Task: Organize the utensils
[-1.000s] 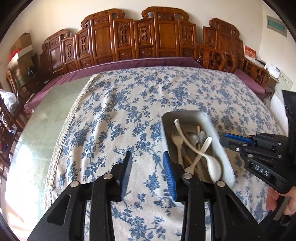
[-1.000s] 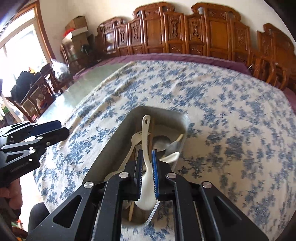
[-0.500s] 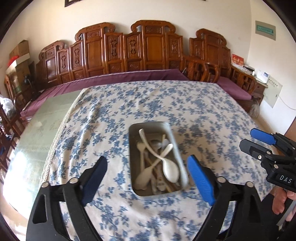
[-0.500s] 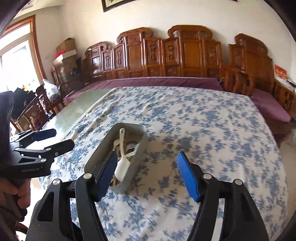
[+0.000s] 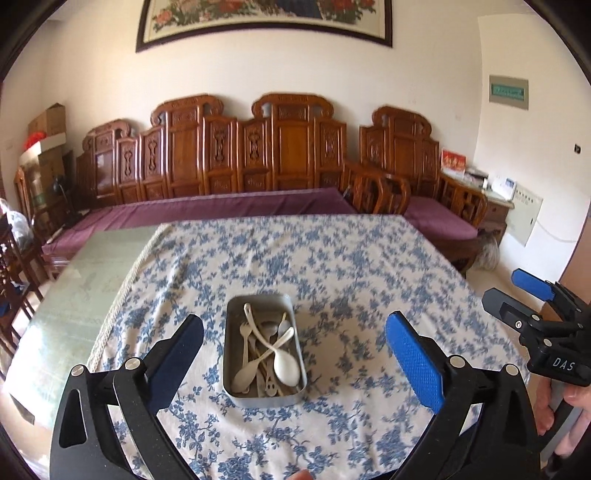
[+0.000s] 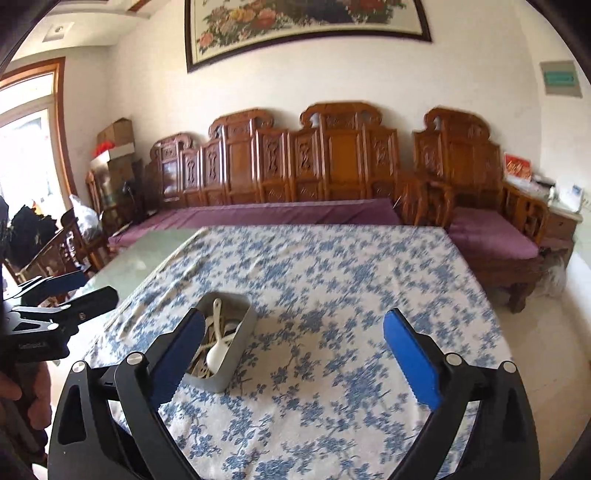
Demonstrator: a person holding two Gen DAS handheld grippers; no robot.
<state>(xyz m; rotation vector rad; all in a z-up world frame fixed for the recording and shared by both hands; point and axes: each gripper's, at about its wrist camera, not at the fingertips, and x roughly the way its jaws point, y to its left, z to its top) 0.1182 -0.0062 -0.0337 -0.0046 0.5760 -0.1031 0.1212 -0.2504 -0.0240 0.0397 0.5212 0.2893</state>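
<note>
One metal tin [image 5: 236, 391] counted on worktop [image 5: 332, 266]. Inside tin: two white spoons seen clearly, one large [image 5: 285, 365], one smaller [image 5: 243, 376]; one long white ladle-type handle [image 5: 255, 325]; remaining utensils tangled, number not determinable. One floral cloth [image 5: 369, 295] counted. Two grippers counted: left [image 5: 295, 350], right [image 6: 293, 354], jaws of each spread wide. One framed painting [image 6: 306, 22] counted on wall.

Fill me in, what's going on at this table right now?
A person holds a hand-held gripper in each hand above a table with a blue floral tablecloth. Both the left hand-held gripper and the right hand-held gripper are open wide and empty. A grey metal tray sits on the cloth, holding a jumble of white spoons and other utensils. Nothing is being gripped at this moment.
</note>
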